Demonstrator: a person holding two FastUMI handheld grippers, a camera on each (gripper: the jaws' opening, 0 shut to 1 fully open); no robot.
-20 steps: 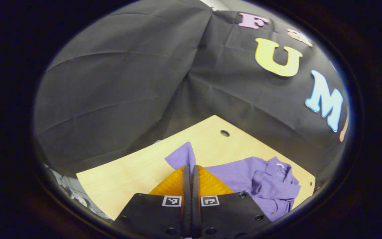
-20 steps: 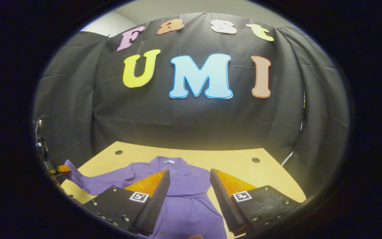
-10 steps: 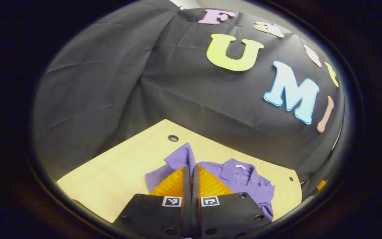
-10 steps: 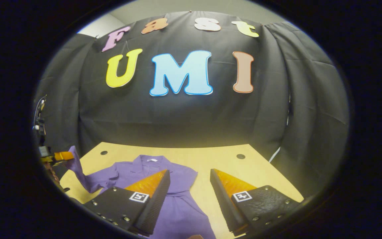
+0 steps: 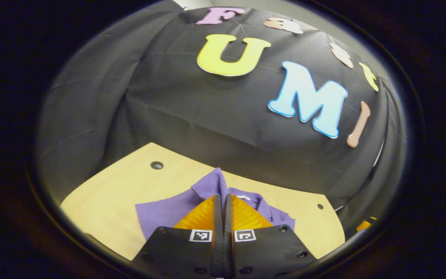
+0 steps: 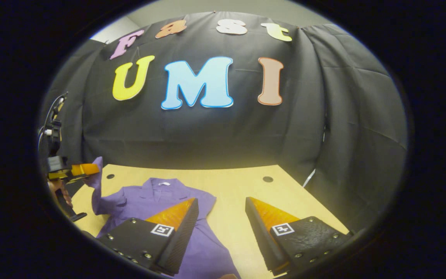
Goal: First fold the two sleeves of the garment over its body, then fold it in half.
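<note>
With the left hand-held gripper (image 5: 223, 201) clenched on the purple sleeve (image 5: 212, 183) at bottom centre of the left gripper view, the grip is on a thin edge of cloth, so a tug sideways could slip it out or drag the garment (image 5: 161, 211) across the table (image 5: 103, 201).

Right gripper view: right hand-held gripper (image 6: 221, 209) is released, jaws apart above the shirt body at bottom centre, holding nothing. Sleeve is raised at left edge. Nothing pins the body, so it may bunch under the fold.
</note>
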